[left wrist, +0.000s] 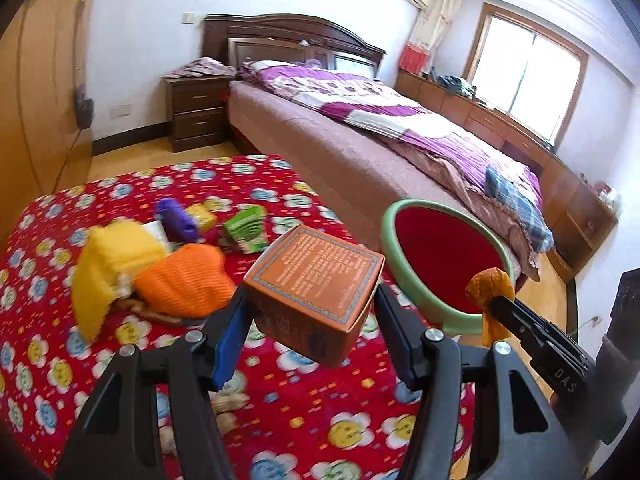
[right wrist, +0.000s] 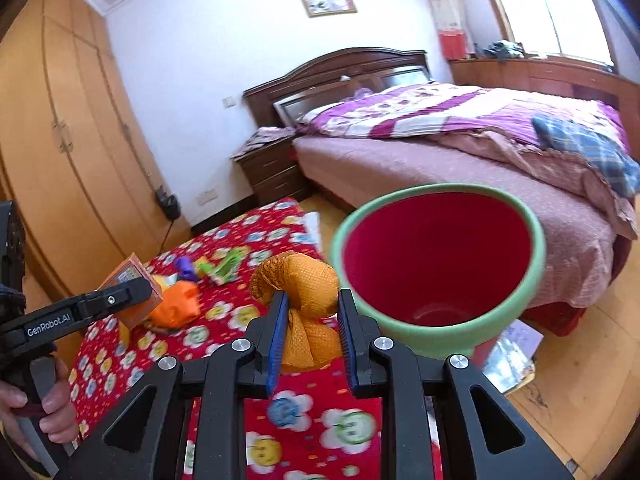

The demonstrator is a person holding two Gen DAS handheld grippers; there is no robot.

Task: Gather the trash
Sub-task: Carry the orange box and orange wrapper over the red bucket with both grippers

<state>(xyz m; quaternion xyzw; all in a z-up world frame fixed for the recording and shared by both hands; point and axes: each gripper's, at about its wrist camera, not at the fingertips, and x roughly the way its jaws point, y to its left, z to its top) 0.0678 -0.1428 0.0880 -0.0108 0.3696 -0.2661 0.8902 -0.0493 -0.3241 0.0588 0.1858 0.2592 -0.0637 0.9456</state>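
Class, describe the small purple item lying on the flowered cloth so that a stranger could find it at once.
Start at the red flowered cloth beside the bed. Among the clutter toward its far end lies the purple item, between a yellow mesh cloth and a green packet. It is the only purple piece there.

Left gripper (left wrist: 310, 312) and right gripper (right wrist: 312, 312) both clamped, raised.

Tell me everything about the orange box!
The box is a small cardboard cube, orange-brown with a blue-edged panel of tiny print on top. It looks closed, a little worn, and tilted. The left hand-held gripper pinches it by two opposite sides, holding it above the flowery red cloth, near the green-rimmed bin.
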